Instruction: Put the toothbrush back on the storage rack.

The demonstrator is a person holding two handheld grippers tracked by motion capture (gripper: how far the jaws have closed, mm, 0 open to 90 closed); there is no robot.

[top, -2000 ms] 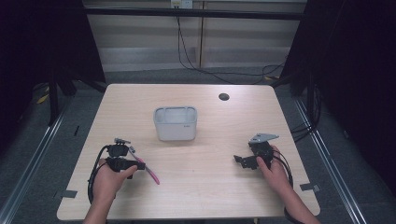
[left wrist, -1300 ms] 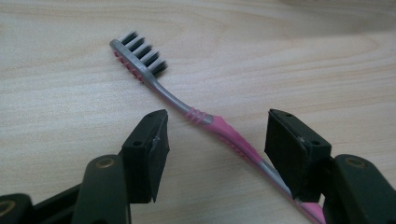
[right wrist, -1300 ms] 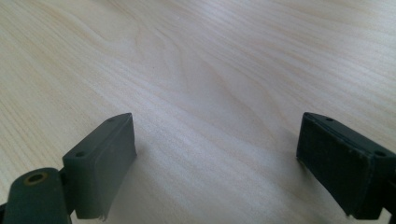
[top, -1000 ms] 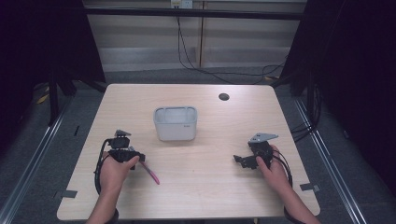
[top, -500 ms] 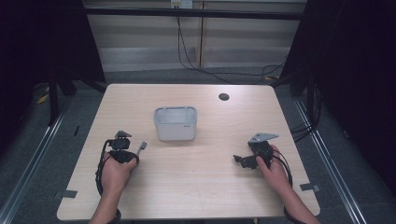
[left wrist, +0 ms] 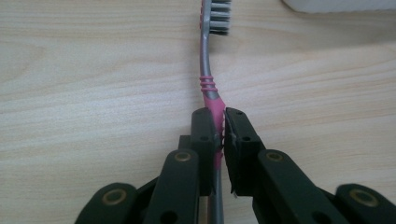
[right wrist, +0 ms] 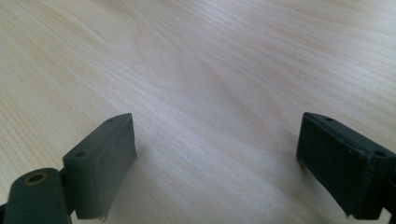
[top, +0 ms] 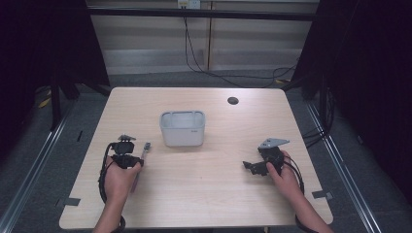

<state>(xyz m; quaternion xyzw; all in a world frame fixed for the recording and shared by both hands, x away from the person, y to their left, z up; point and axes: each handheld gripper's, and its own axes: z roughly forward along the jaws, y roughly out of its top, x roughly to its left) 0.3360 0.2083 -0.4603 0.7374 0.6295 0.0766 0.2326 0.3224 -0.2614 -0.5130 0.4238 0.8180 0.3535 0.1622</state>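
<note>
From the high view, a pale grey, rounded-rectangular plastic bin (top: 182,128) stands near the middle of the light wooden tabletop (top: 214,194), and the left gripper (top: 127,156) sits to the near left of that bin, held in the person's left hand (top: 118,178). A slim toothbrush (top: 144,148) pokes out from it toward the bin, its head just short of the bin's near-left corner, but the colour and the grip are too small to read there. The left gripper view fills that in: the left gripper (left wrist: 223,135) has its jaws pressed together on the pink part of a pink-and-grey toothbrush (left wrist: 208,70), whose grey neck runs forward to white and dark bristles, with a pale edge of the bin (left wrist: 336,4) just beyond the head. The right gripper (top: 252,166), in the person's right hand (top: 283,174), lies to the near right of the bin, well apart from it. In the right gripper view the right gripper (right wrist: 217,158) has its jaws spread wide over bare wood grain. A small dark round hole (top: 232,100) marks the tabletop at the far right of the bin. Nothing lies between either gripper and the bin.
</note>
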